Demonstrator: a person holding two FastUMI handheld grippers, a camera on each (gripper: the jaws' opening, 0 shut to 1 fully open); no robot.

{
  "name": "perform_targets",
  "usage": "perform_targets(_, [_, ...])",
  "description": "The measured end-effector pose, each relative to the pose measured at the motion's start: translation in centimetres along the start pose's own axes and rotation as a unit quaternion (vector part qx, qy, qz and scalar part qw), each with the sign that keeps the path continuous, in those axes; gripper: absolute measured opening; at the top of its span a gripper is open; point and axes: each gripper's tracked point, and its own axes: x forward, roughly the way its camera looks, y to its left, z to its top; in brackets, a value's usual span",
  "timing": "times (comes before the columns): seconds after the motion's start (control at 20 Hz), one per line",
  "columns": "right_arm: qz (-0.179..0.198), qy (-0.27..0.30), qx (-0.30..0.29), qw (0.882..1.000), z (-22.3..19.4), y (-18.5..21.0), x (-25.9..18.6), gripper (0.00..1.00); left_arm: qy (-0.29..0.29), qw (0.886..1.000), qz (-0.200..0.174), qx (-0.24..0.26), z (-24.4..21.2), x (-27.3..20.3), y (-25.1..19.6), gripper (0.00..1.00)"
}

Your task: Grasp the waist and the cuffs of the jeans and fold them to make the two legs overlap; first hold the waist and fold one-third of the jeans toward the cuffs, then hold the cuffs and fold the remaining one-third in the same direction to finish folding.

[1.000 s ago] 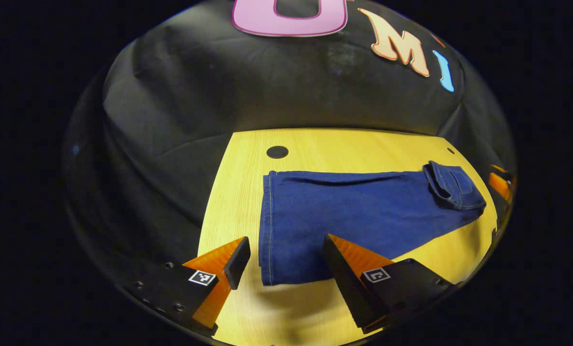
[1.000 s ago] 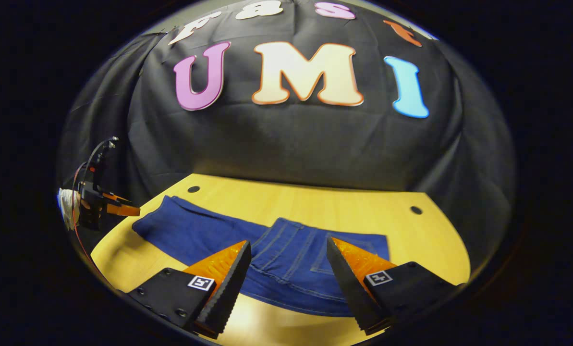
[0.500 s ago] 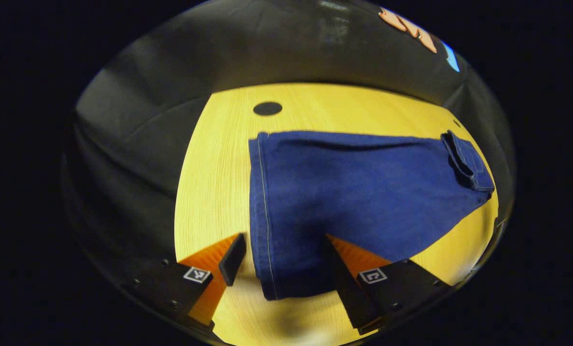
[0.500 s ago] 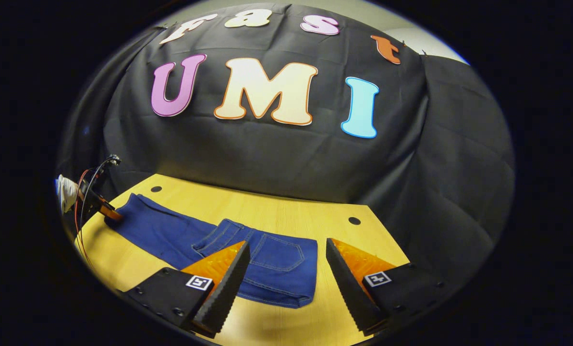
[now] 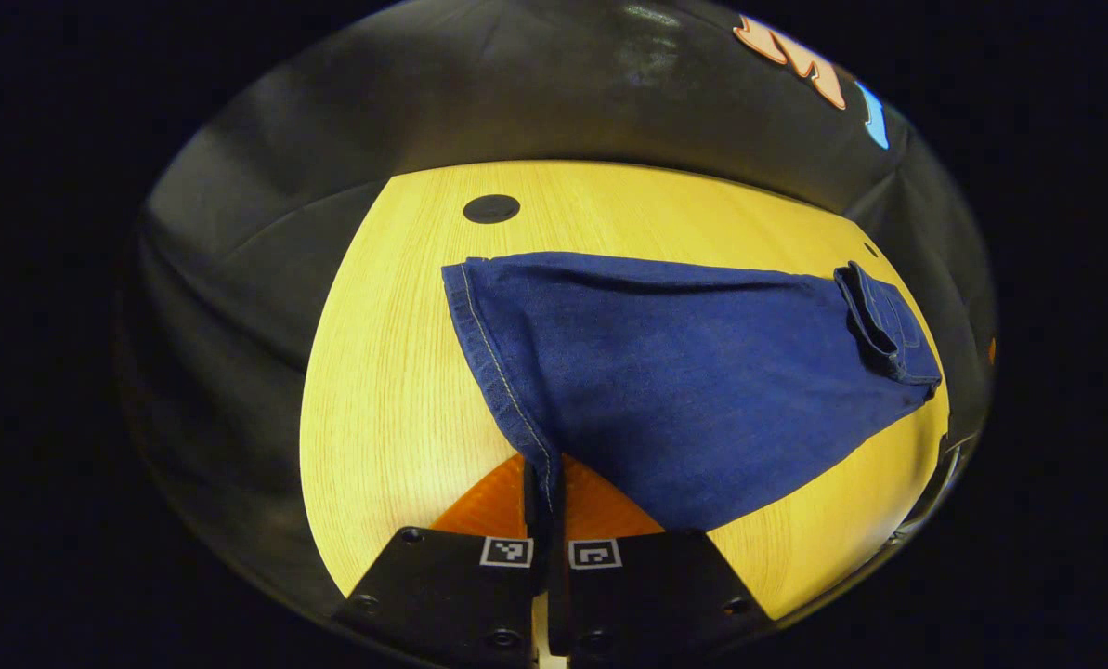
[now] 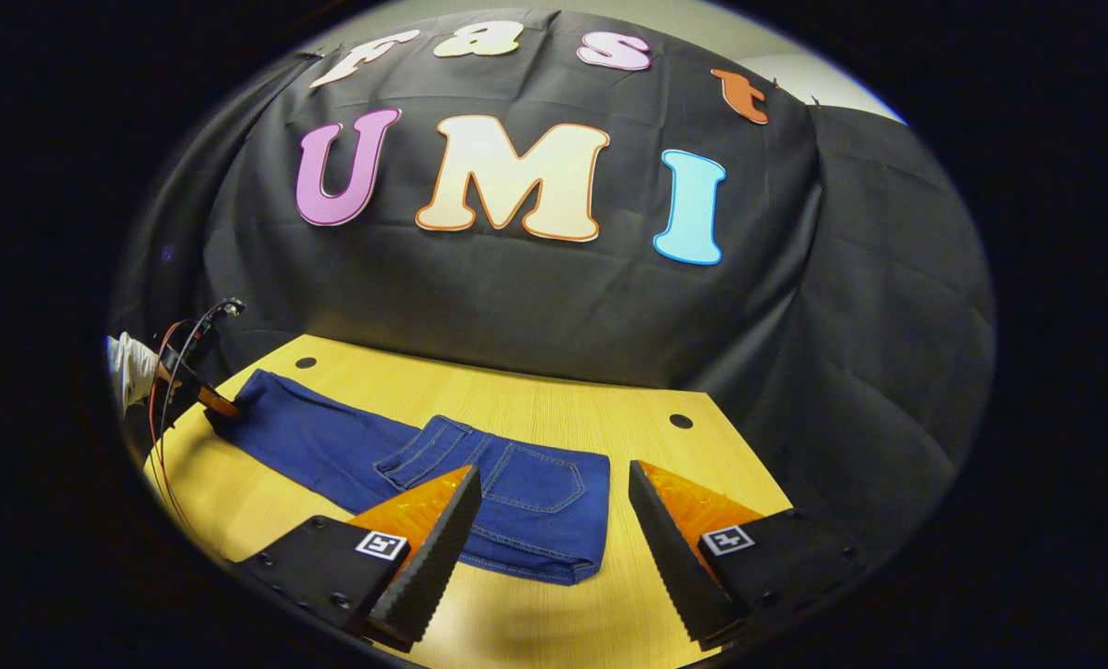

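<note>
Dark blue jeans (image 5: 693,372) lie across the yellow wooden table (image 5: 377,372), legs stacked. The waist third (image 5: 883,321) is folded over onto the legs at the far right. In the left gripper view my left gripper (image 5: 546,492) is shut on the near corner of the cuffs (image 5: 493,348), and the hem rises into the jaws. In the right gripper view the folded waist (image 6: 535,506) with its back pocket lies just ahead of my right gripper (image 6: 549,534), which stands open above the table with nothing between its fingers. The left gripper (image 6: 202,398) sits at the cuff end of the jeans (image 6: 321,441).
A gloved hand (image 6: 126,372) with cables holds the left gripper at the table's left end. Round dark holes mark the tabletop (image 5: 490,208) (image 6: 681,421). Black cloth closes off the back and the sides. Bare wood (image 6: 739,474) lies right of the folded waist.
My left gripper has closed on the cuff corner, which was between open fingers half a second ago. The right gripper has drawn back from the waist and stays open.
</note>
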Motion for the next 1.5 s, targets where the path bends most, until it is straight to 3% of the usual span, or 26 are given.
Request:
perform_targets(0.05, [-0.002,-0.002,-0.001,1.000,0.1,-0.4,-0.1,0.99,0.004,1.000,0.017,0.004,0.1,-0.2,0.3,0.00])
perform_targets(0.2, [-0.005,-0.009,0.007,1.000,0.5,-1.8,-0.8,0.99,-0.018,0.999,0.022,0.014,1.5,-1.3,-0.5,0.00])
perform_targets(0.45, [0.001,-0.031,0.064,0.997,0.9,-4.2,-1.1,0.99,-0.082,0.995,0.010,0.059,5.9,-6.7,-5.9,0.00])
perform_targets(0.65, [0.007,-0.025,0.085,0.996,0.1,-7.2,-1.0,0.99,-0.106,0.993,0.005,0.059,9.5,-10.4,-11.0,0.00])
perform_targets(1.05, [0.026,-0.025,0.096,0.995,-1.2,-13.4,-2.7,0.99,-0.181,0.977,-0.048,0.105,17.0,-15.4,-27.6,0.00])
perform_targets(1.3, [0.021,-0.020,0.108,0.994,-2.9,-18.0,-3.9,0.99,-0.196,0.968,-0.081,0.138,19.3,-15.3,-38.2,0.00])
perform_targets(1.5, [0.006,-0.012,0.114,0.993,-5.0,-22.1,-5.6,0.98,-0.182,0.965,-0.097,0.160,18.6,-11.8,-46.1,0.00])
